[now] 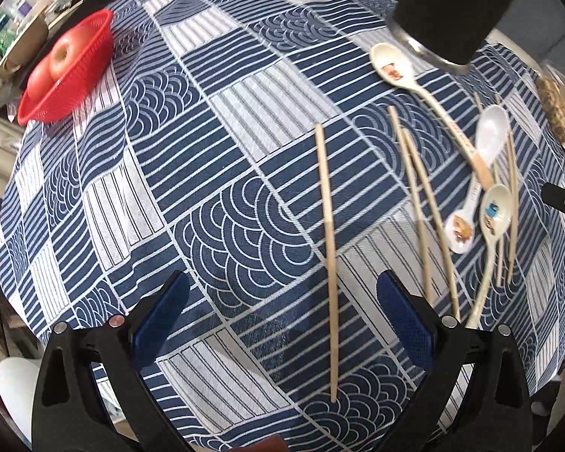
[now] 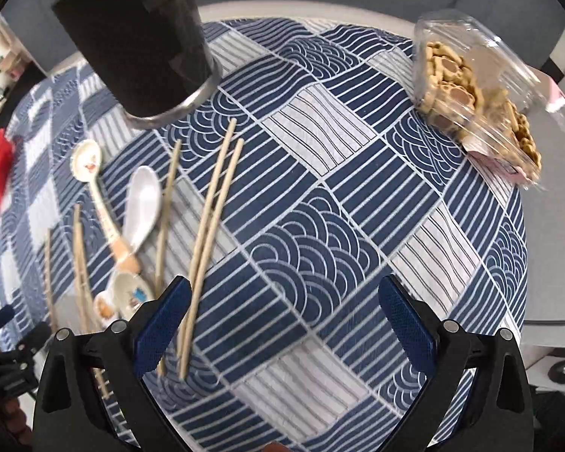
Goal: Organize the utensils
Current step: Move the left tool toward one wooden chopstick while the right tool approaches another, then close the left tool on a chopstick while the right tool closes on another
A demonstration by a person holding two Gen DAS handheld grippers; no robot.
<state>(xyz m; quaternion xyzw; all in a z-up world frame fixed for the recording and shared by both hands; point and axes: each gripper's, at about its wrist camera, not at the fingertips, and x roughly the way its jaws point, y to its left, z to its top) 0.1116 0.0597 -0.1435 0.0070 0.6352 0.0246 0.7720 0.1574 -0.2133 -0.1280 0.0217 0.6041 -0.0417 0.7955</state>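
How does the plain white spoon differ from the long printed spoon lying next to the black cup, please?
The plain white spoon has a broad, undecorated bowl and a short handle; the long printed spoon has a smaller bowl with a picture inside and a slim, lettered handle ending in tan. The printed spoon's bowl lies nearer the black cup. Both rest on the tablecloth.

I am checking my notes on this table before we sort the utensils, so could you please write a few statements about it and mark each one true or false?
1. Both hand-held grippers, left and right, are open and empty. True.
2. The red basket holds an apple. True.
3. The chopsticks stand in the black cup. False: they lie flat on the tablecloth.
4. The clear box holds spoons. False: it holds biscuits.
5. The plain white spoon lies among the chopsticks. True.
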